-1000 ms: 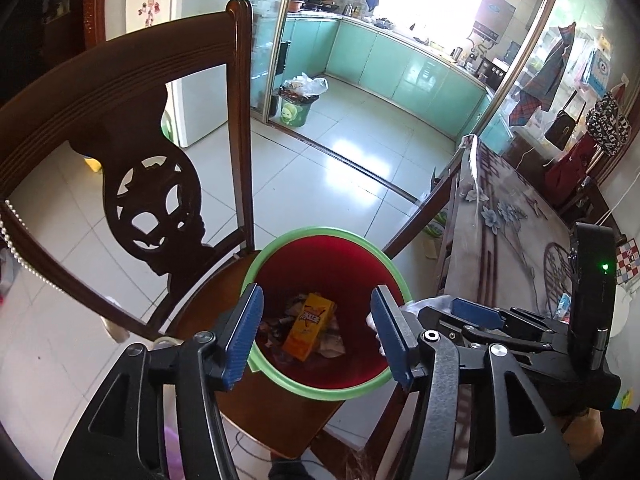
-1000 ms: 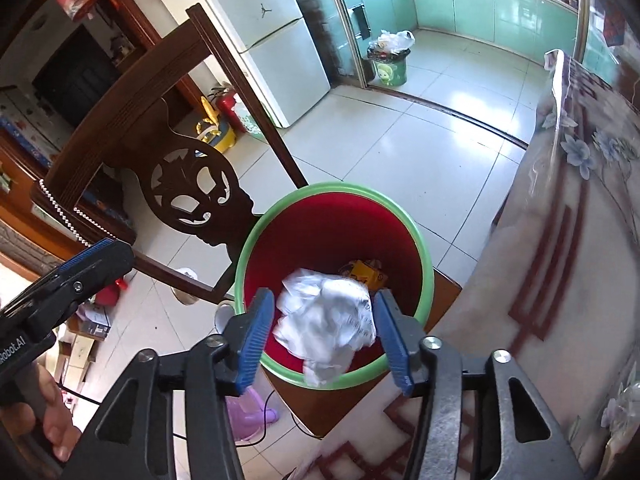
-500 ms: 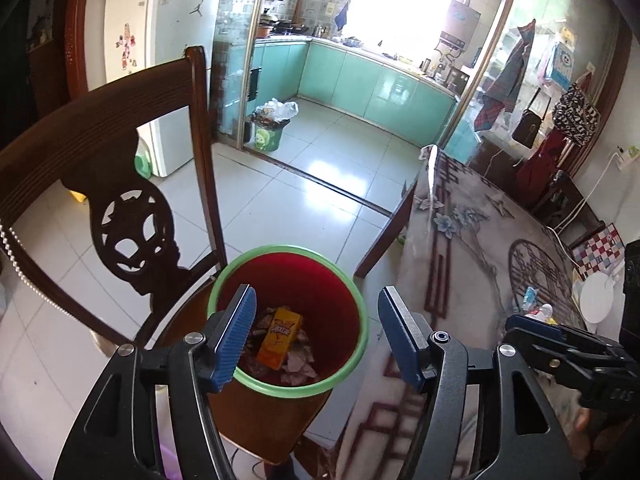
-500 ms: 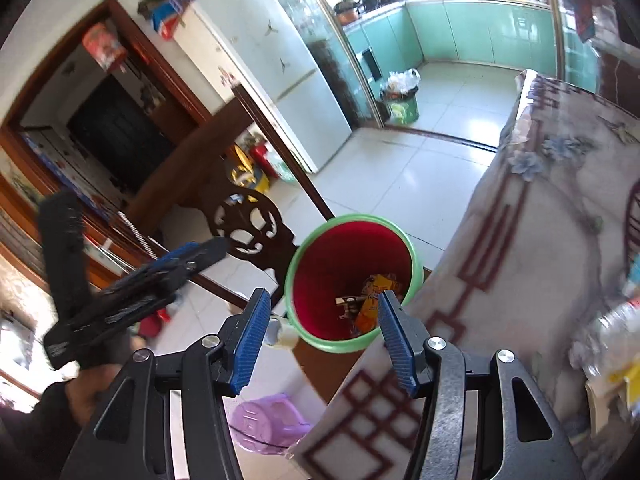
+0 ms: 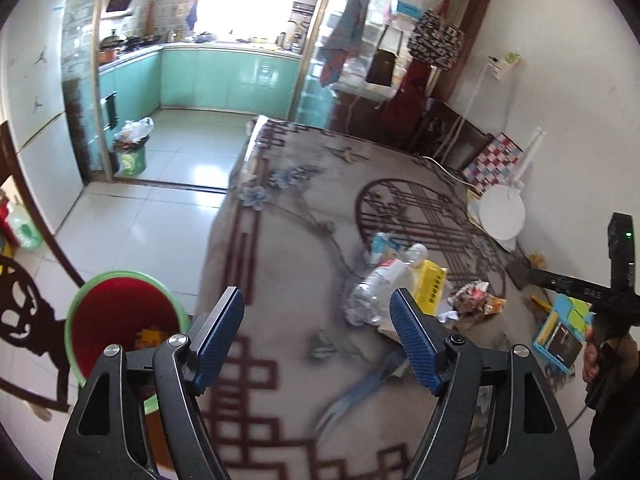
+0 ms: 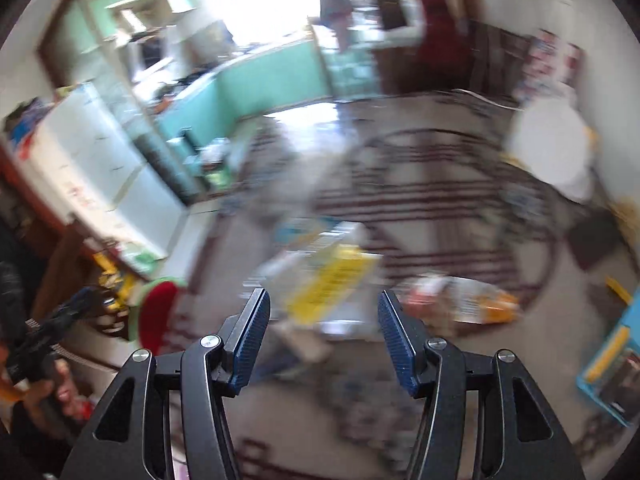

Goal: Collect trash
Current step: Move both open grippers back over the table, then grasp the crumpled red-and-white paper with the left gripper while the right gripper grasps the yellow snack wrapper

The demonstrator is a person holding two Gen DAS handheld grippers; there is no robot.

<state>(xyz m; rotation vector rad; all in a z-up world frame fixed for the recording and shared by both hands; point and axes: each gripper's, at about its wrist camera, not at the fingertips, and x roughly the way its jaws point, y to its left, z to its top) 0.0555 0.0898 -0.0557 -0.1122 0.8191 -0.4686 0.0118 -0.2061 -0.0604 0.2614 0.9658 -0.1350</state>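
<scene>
Left gripper (image 5: 316, 336): fingers wide, just been opening, nothing between them. Right gripper (image 6: 322, 330): fingers apart, empty. Trash on patterned tabletop (image 5: 280, 264): crushed clear plastic bottle (image 5: 376, 288), yellow carton (image 5: 430, 286), crumpled orange wrapper (image 5: 476, 300). Red green-rimmed bin (image 5: 116, 316): beside the tabletop's edge.

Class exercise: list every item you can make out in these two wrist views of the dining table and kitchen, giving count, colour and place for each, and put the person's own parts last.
bin: one, red with green rim, left of table
table: one, grey patterned cloth, centre
crushed bottle: one, clear, on table
yellow carton: one, beside bottle
snack wrapper: one, orange-red, right of carton
blue box: one, table's right edge
kitchen bin: one, green, doorway
fridge: one, white, far left
left tool: one, black with blue pads, open, empty, jaws just opened further
right tool: one, same colours, open, empty
hand: one, right edge
</scene>
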